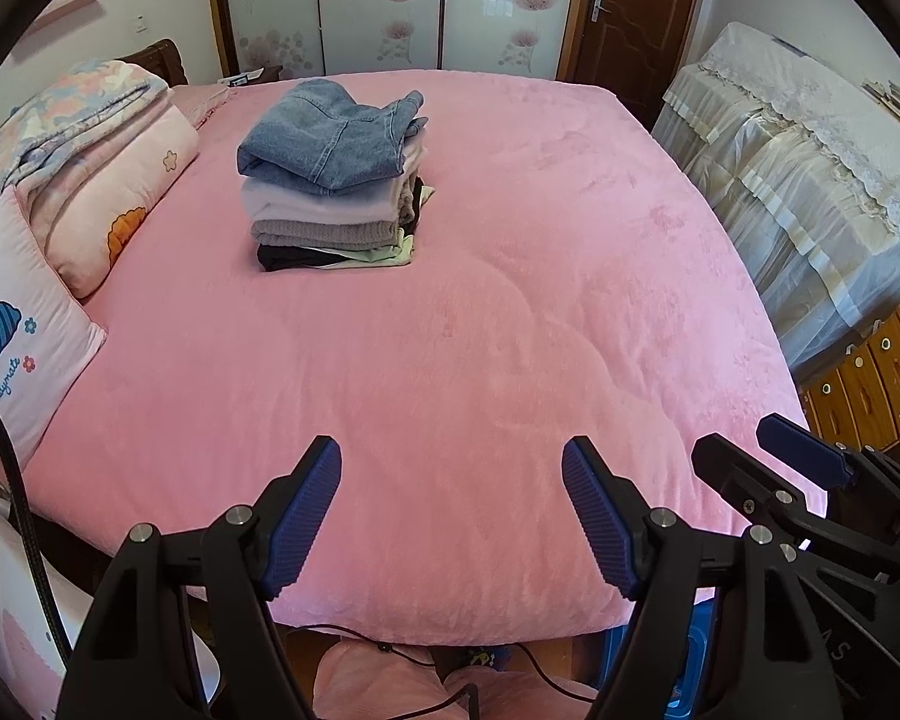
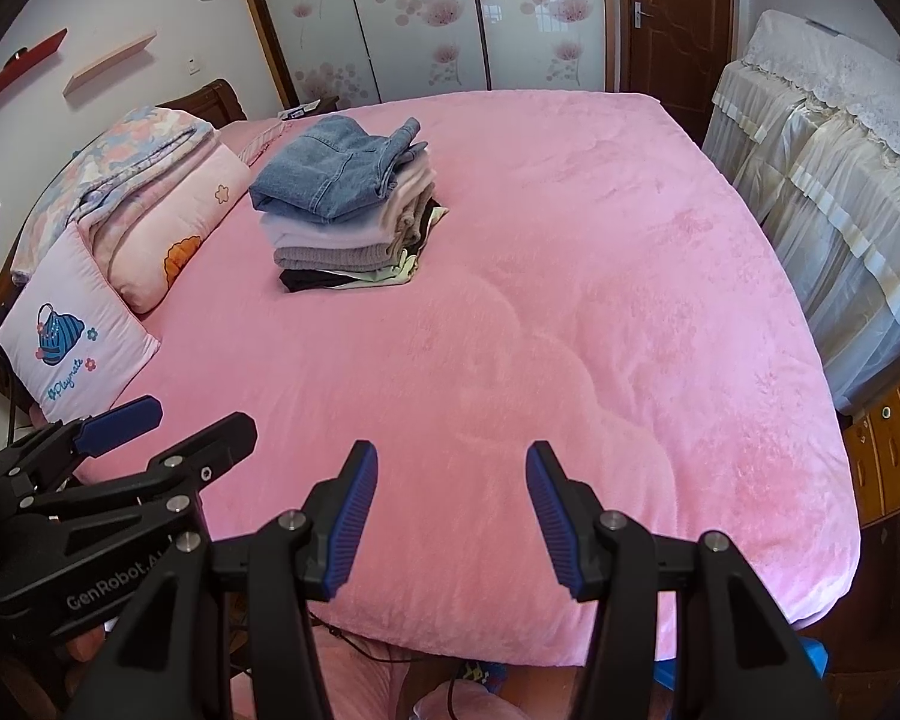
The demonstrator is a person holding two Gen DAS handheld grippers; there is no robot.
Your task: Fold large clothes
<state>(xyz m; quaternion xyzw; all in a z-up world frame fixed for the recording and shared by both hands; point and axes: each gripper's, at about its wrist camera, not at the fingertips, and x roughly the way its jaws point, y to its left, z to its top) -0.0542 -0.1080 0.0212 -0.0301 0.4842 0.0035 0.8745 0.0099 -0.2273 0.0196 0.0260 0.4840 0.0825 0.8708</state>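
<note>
Left wrist view: the left gripper (image 1: 450, 516) hangs over the near edge of the bed, angled steeply downward, its blue-padded jaws spread wide with only bare pink blanket (image 1: 510, 330) showing between them. At about 3 o'clock from it the right gripper (image 1: 768, 456) juts in from the right frame edge, just beside it. The blanket runs smooth and unoccupied from the jaws to the far side; its near edge drops off right under the fingers, with a cable and pink cloth below at 6 o'clock. The stack of folded clothes (image 1: 336, 204), topped by folded jeans (image 1: 330, 138), sits at roughly 11 o'clock, well apart from the claw. Pillows (image 1: 90, 180) line the bed's left edge at 9 to 10 o'clock; a lace-covered piece of furniture (image 1: 810, 180) stands off the right edge at 2 o'clock.

Right wrist view: the right gripper (image 2: 450, 510) is tilted down likewise, its jaws parted and empty over the blanket (image 2: 570, 330). The left gripper (image 2: 180, 426) lies at 9 o'clock, close alongside. The stack of folded clothes (image 2: 348, 240) sits at 11 o'clock, well away, the jeans (image 2: 336, 174) on top. Pillows (image 2: 150, 210) bound the left; open blanket stretches towards 1 and 3 o'clock up to the bed's edge.
</note>
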